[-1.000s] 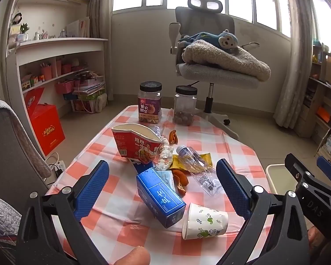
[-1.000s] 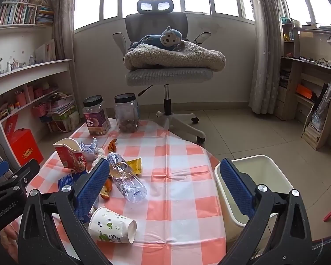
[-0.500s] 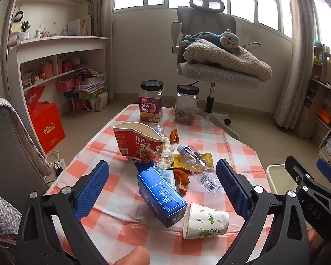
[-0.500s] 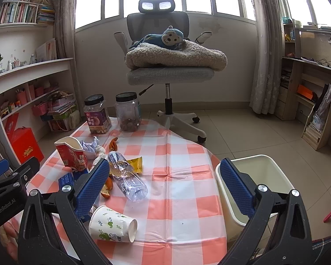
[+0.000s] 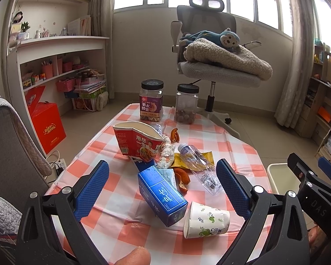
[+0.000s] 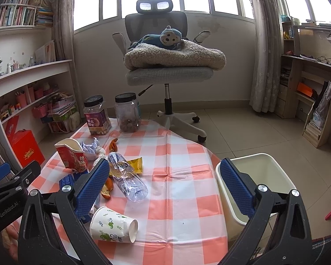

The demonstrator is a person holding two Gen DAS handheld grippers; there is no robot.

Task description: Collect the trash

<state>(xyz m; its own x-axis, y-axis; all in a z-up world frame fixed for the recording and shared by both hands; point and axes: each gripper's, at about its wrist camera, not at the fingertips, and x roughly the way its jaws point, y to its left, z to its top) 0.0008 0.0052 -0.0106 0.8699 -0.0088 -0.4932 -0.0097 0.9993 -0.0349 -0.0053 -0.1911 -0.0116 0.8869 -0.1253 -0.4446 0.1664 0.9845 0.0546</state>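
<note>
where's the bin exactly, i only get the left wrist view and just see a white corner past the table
observer: The right wrist view shows the whole bin: it stands on the floor, beside the table's right edge, top open.
operator: anything in it
observer: The inner walls in view are bare. Its bottom isn't visible.
operator: right gripper holding something
observer: No, the right gripper is open with nothing between its fingers.
</note>
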